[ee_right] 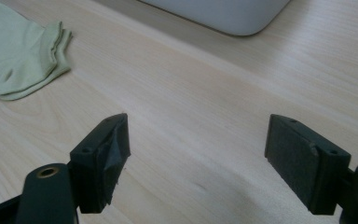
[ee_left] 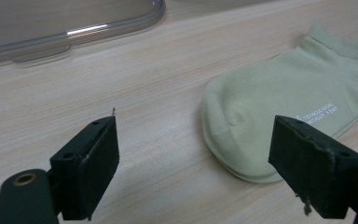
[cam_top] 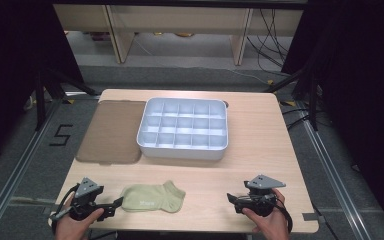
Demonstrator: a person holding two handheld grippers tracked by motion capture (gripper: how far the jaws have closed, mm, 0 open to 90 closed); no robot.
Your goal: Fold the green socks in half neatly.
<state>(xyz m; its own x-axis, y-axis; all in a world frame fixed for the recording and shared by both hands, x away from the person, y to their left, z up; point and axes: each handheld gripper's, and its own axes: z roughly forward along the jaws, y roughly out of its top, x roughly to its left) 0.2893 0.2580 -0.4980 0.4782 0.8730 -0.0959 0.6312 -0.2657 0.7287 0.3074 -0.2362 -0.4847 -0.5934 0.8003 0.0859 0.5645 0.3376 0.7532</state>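
A pale green sock (cam_top: pixel 153 198) lies flat near the table's front edge, its toe toward the left. My left gripper (cam_top: pixel 117 205) is open just left of the toe, jaws pointing at it; in the left gripper view the sock (ee_left: pixel 279 107) lies ahead, with its near edge between the wide jaws (ee_left: pixel 193 163) and apart from them. My right gripper (cam_top: pixel 231 201) is open at the front right, jaws pointing left over bare wood. In the right gripper view the sock's cuff (ee_right: pixel 23 56) shows far off to the left of the gripper (ee_right: pixel 198 161).
A white tray (cam_top: pixel 183 148) with several compartments stands mid-table. A flat brown lid (cam_top: pixel 111 132) lies to its left. The wooden table (cam_top: pixel 260 165) has bare room at the front right. Its front edge is close to both hands.
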